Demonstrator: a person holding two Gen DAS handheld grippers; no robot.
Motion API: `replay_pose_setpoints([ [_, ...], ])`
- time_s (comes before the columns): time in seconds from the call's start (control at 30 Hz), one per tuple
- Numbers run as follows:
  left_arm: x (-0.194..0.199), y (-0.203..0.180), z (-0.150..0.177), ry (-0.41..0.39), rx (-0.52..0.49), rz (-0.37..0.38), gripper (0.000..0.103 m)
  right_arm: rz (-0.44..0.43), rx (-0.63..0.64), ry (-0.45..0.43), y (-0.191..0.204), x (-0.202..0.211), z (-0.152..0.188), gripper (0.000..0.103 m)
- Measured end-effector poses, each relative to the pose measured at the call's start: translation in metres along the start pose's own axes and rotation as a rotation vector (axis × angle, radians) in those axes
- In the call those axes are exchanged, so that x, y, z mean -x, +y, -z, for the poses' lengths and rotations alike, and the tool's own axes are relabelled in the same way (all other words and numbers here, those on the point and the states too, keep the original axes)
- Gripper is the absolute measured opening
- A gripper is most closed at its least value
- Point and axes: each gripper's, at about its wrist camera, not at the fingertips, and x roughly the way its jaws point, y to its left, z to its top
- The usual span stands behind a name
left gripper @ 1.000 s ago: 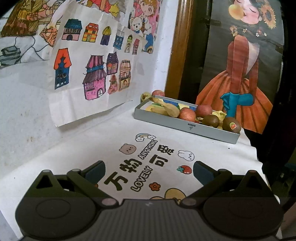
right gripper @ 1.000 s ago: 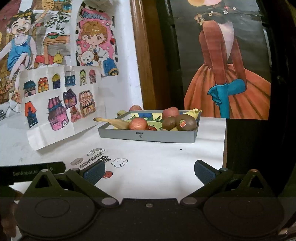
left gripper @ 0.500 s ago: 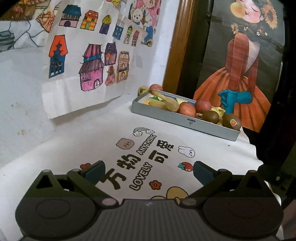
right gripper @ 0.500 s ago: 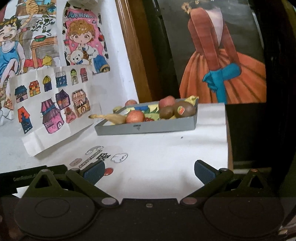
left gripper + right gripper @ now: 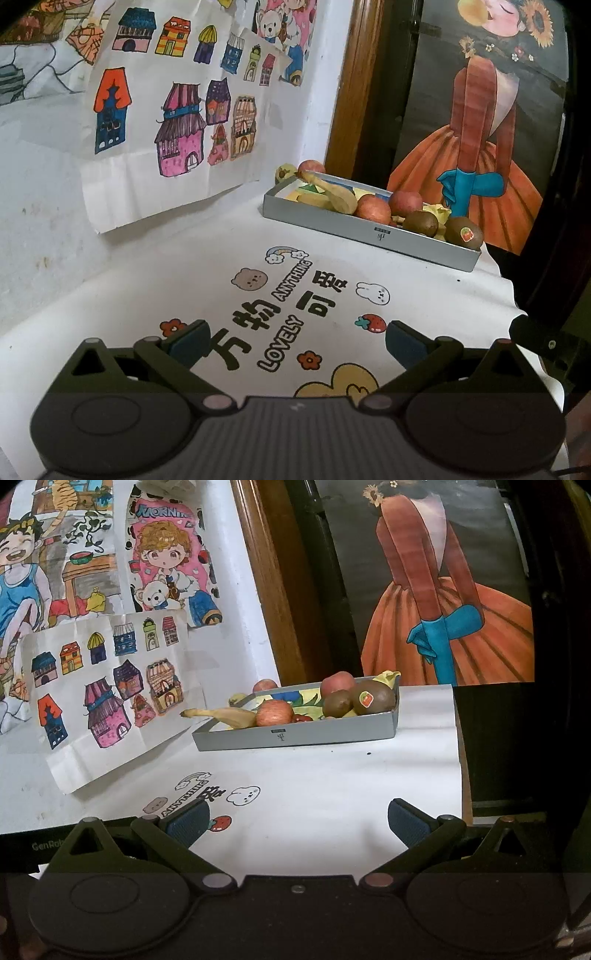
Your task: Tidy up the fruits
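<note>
**Fruit gathered in grey tray as both grippers wait, jaws wide**

A shallow grey rectangular metal tray [image 5: 413, 236] sits at the far end of a white table cover printed with cartoon figures and lettering [image 5: 207, 266], close to the corner where the paper-hung wall meets a brown wooden door frame [image 5: 273, 602]. Inside the tray lie a pale yellow banana [image 5: 225, 716] at its wall end, a red apple [image 5: 275, 713] next to it, a second red apple [image 5: 338, 682] toward the tray's back, and two brown kiwis, a plain one [image 5: 337, 702] and a larger one bearing a red sticker [image 5: 373, 698], at the end away from the wall. Behind the tray's back edge, outside it, a third red apple [image 5: 311, 166] and a small yellowish-green fruit [image 5: 285, 172] rest against the wall.

The left gripper [image 5: 293, 341] and the right gripper [image 5: 297, 821] both hover over the table cover well in front of the tray, each with jaws spread wide and nothing between the blue pads.

Most fruit lies in the tray already; the pair behind it sit outside. Whether those two are strays to be brought in or pieces set apart on purpose, the views do not settle. Any reach into the tray would do best to come in from above its front wall, keep the pads square across a round fruit's widest part, and close gently, since apples and kiwis roll and the banana's stem overhangs the rim. The tray looks light enough to slide if nudged.
</note>
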Motion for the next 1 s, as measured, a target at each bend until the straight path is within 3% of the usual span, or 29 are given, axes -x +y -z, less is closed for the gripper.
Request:
replay_pose_setpoints([
  [0.8, 0.0019, 0.0006, 0.0020, 0.012, 0.008, 0.004, 0.103, 0.008, 0.002, 0.007, -0.0012, -0.0029, -0.0003, 0.102],
  [1.0, 0.0028, 0.0004, 0.0021, 0.019, 0.013, -0.023, 0.103, 0.007, 0.009, 0.009, -0.0012, -0.0030, -0.0002, 0.102],
])
